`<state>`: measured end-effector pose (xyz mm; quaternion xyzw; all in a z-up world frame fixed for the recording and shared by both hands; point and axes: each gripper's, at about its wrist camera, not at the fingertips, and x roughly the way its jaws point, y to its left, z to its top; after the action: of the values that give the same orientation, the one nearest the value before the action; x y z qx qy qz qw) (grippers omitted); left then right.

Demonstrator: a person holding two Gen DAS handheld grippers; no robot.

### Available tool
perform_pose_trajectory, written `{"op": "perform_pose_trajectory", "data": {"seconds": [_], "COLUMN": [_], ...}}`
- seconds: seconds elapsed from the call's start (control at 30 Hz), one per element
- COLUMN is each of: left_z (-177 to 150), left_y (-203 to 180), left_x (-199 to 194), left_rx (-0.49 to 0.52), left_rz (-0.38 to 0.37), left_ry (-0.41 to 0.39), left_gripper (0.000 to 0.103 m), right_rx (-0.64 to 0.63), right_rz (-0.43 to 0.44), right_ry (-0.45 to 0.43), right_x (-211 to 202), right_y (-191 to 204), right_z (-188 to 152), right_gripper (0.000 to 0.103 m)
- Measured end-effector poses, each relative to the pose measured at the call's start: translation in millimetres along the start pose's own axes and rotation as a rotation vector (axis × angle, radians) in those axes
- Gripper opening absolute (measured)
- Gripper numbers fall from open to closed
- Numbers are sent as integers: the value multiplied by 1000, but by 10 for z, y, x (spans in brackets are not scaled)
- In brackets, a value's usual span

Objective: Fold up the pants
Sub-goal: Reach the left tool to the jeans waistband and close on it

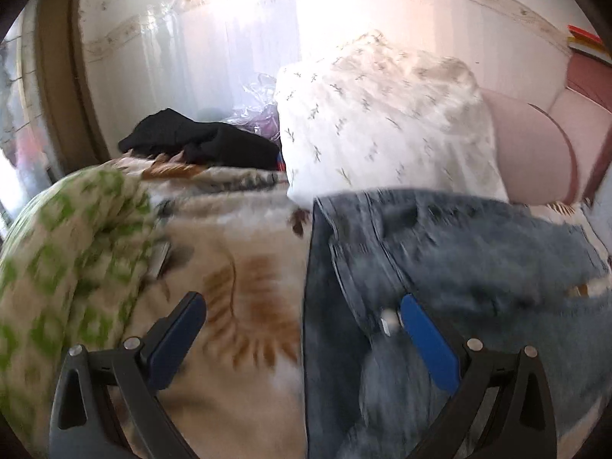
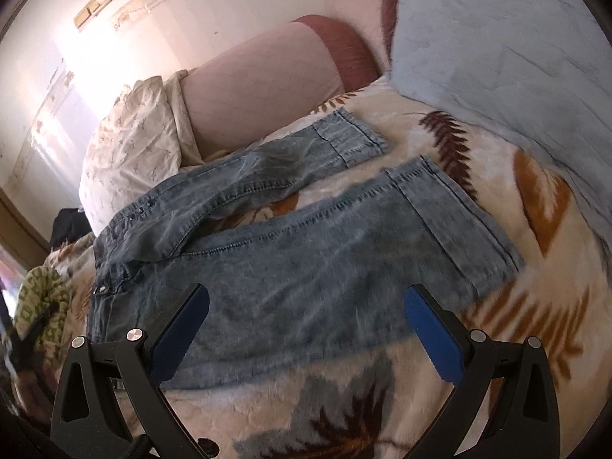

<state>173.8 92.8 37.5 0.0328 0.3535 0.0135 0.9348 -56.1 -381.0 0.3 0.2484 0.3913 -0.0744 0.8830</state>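
Both grippers, left (image 1: 302,306) and right (image 2: 306,298), gape wide, empty, over jeans (image 2: 306,260); a shallow pinch risks slipping denim.

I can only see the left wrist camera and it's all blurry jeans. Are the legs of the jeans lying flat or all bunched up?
Observer: The jeans lie spread on the leaf-print blanket, two legs apart, cuffs toward the far side.
Operator: Is the right gripper holding them?
Observer: No. The right gripper is open, with the near leg showing between its fingers.
Operator: Is anything past the cuffs?
Observer: Yes, a pale blue quilt lies beyond them.
Operator: Are both legs straight?
Observer: The near leg looks straight; the far leg is wrinkled near the crotch.
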Motion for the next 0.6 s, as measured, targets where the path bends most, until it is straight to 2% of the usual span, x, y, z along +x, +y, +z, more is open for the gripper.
{"op": "perform_pose_trajectory", "data": {"seconds": [0.13, 0.27, 0.33, 0.4, 0.47, 0.53, 0.6], "left_z": [479, 700, 740, 744, 726, 718, 722], "left_y": [73, 99, 100, 71, 35, 24, 40], "left_x": [566, 1073, 1280, 1458, 1599, 1712, 1793], "left_rx": [-52, -140, -186, -208, -217, -230, -281], "left_rz": [-40, -67, -85, -104, -123, -143, -200], "left_ry": [97, 194, 231, 276, 307, 331, 343], "left_gripper": [103, 100, 86, 84, 78, 64, 51], "right_rx": [-68, -118, -132, -130, -133, -133, -131], "right_rz": [-32, -100, -125, -136, -155, -166, -187], "right_ry": [-4, -33, -59, -72, -71, -71, -59], "right_x": [171, 372, 472, 591, 736, 858, 1025], "right_y": [-3, -26, -34, -64, -95, -122, -148], "right_z": [339, 741, 966, 1175, 1349, 1462, 1591], "right_gripper": [103, 103, 103, 103, 103, 103, 103]}}
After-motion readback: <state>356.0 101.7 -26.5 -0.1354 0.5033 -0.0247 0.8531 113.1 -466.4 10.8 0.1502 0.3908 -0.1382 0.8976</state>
